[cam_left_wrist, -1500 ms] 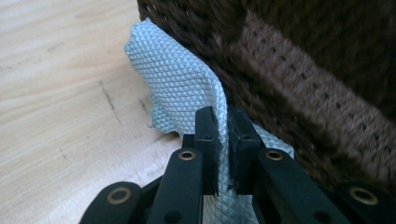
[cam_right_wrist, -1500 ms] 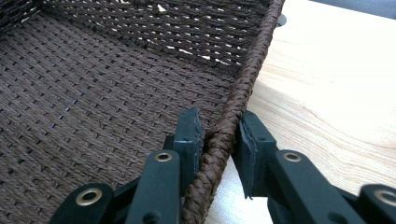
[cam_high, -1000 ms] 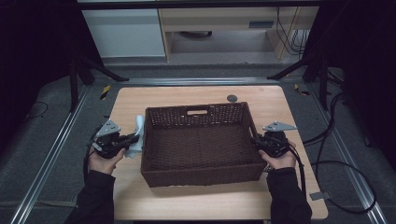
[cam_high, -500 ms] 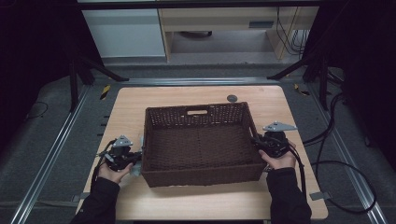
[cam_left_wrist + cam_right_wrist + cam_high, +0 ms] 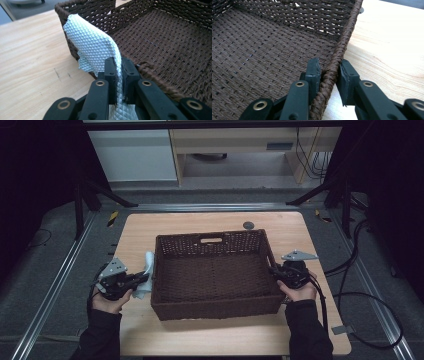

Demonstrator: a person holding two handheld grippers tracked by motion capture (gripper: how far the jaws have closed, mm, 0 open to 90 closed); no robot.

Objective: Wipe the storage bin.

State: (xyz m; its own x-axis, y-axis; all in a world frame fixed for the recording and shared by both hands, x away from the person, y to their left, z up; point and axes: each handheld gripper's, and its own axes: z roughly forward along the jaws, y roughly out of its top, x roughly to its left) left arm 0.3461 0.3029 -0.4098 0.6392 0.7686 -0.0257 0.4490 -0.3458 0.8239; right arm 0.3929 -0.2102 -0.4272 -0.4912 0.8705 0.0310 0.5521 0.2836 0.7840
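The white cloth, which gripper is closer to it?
Left. The left gripper is pinching the white cloth between its jaws, beside the basket's left wall. The right gripper is across the basket, clamped around its right rim, far from the cloth.

We seem to be in a lab set up for recording: a pale wooden desk [image 5: 200,227] stands on grey carpet [image 5: 55,285] between aluminium floor rails [image 5: 47,302], black stand legs [image 5: 102,195] flank it, loose cables [image 5: 367,295] trail about, and what looks like plain office furniture [image 5: 135,155] lines the dim back.
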